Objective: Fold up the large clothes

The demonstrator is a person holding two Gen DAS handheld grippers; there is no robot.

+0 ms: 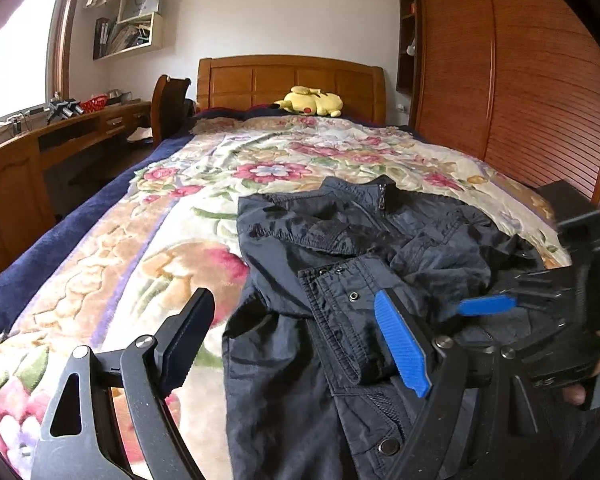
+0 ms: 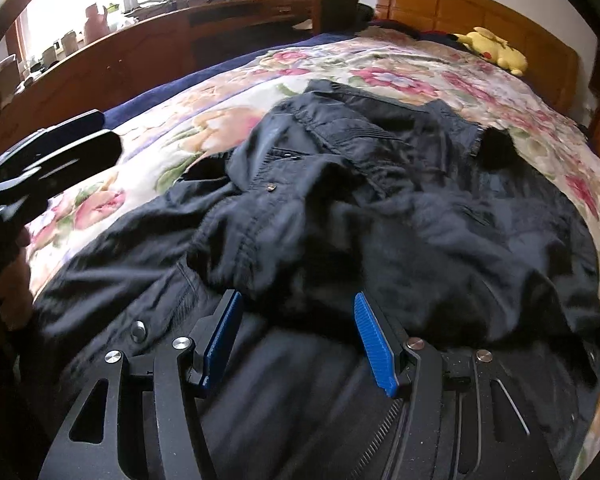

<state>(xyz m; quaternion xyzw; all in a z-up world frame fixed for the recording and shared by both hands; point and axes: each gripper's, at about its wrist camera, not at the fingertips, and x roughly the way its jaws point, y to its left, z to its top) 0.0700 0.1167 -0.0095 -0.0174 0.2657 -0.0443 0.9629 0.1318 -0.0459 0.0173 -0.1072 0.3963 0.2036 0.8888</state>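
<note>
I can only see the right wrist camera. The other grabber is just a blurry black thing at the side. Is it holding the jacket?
Observer: No. The left gripper is wide open and holds nothing. One finger is over the blanket, the other over the jacket, by its snap buttons.
Child: What's next to the bed, on the side away from the window?
Observer: A tall wardrobe with slatted wooden doors.
Child: Is anything up on the wall?
Observer: Yes, shelves near the window, with books and a paper bag.
</note>
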